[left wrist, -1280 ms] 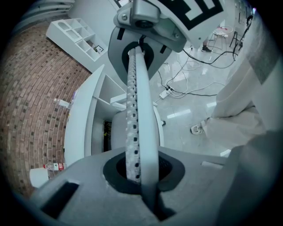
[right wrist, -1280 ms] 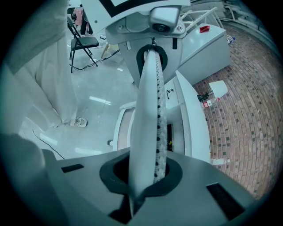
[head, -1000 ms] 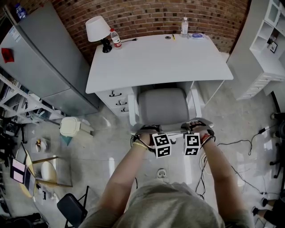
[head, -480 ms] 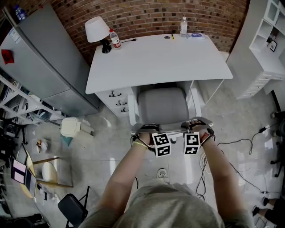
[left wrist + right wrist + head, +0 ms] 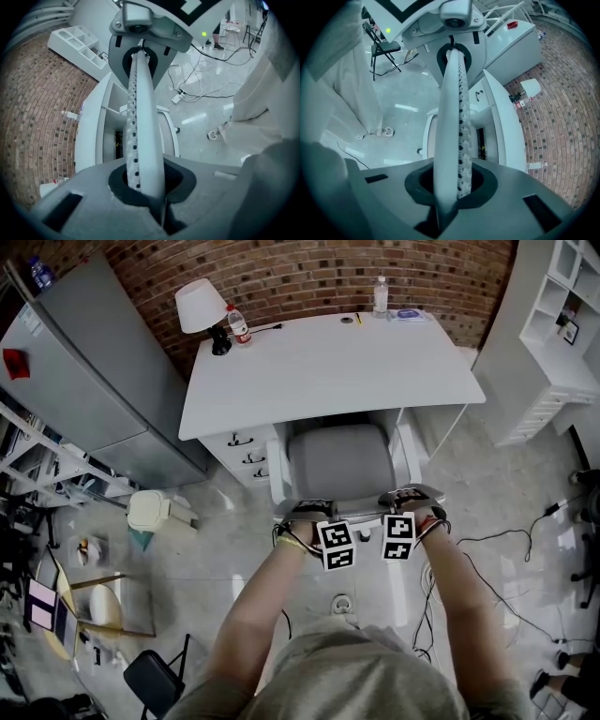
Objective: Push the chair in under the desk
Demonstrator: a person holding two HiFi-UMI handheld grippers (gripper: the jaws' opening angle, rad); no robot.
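Chair (image 5: 342, 465) edged under desk (image 5: 328, 362); left claw (image 5: 312, 510), right claw (image 5: 405, 495) at its back.

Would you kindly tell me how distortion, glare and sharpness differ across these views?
Head view: sharp and evenly lit, desk edges bowed. Left gripper view: heavy fisheye, dark corners, glare streaks on the floor. Right gripper view: likewise, brick wall curved.

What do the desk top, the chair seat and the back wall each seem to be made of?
Desk top: probably painted or laminated board; smooth, uniformly white, faint sheen.
Chair seat: likely padded grey fabric or faux leather; matte, rounded edges.
Back wall: brick or brick facing; rough reddish-brown courses with pale mortar lines.
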